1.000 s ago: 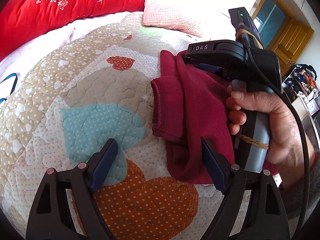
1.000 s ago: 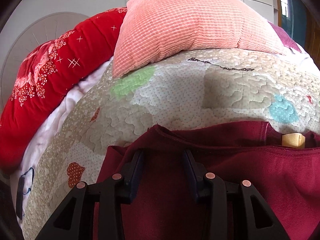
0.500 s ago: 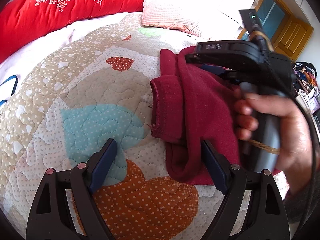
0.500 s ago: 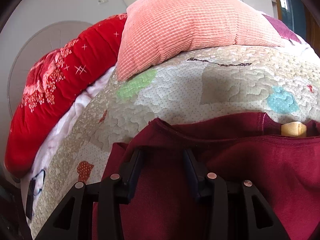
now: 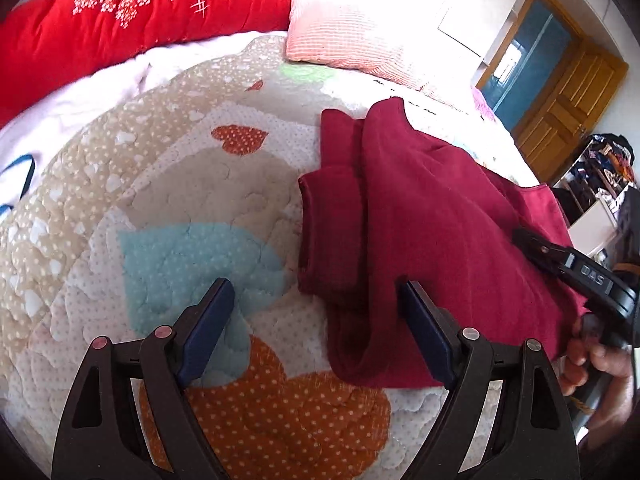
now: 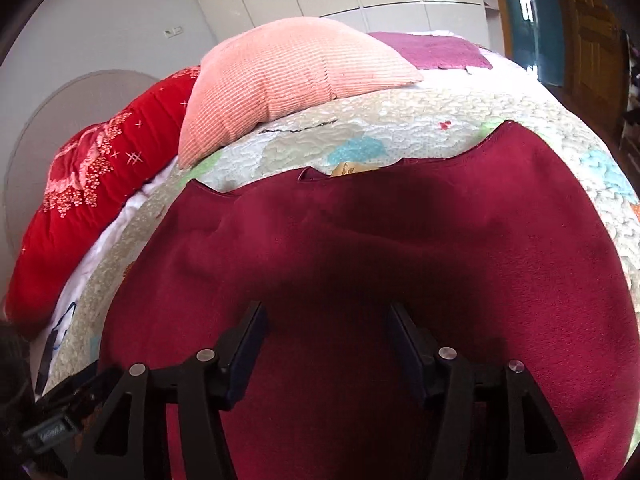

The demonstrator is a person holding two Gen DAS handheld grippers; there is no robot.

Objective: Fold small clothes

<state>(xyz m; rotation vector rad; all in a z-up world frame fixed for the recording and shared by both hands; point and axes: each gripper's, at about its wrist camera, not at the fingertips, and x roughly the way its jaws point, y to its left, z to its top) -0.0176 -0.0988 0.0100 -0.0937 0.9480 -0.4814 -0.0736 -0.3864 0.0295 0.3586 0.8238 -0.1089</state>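
Observation:
A dark red garment lies on the patchwork quilt, with a sleeve folded in along its left side. My left gripper is open and empty, its right finger touching the garment's lower left edge. My right gripper is open and empty just above the garment, near its front edge. The right gripper also shows in the left wrist view at the garment's right edge. A tan label shows at the neckline.
A pink ribbed pillow and a red duvet lie at the head of the bed. A purple cloth lies behind the pillow. A wooden door and a rack of clothes stand at the right.
My right gripper let go of the garment, opened and pulled back to its near right edge. The lifted part now lies flat. My left gripper has not moved.

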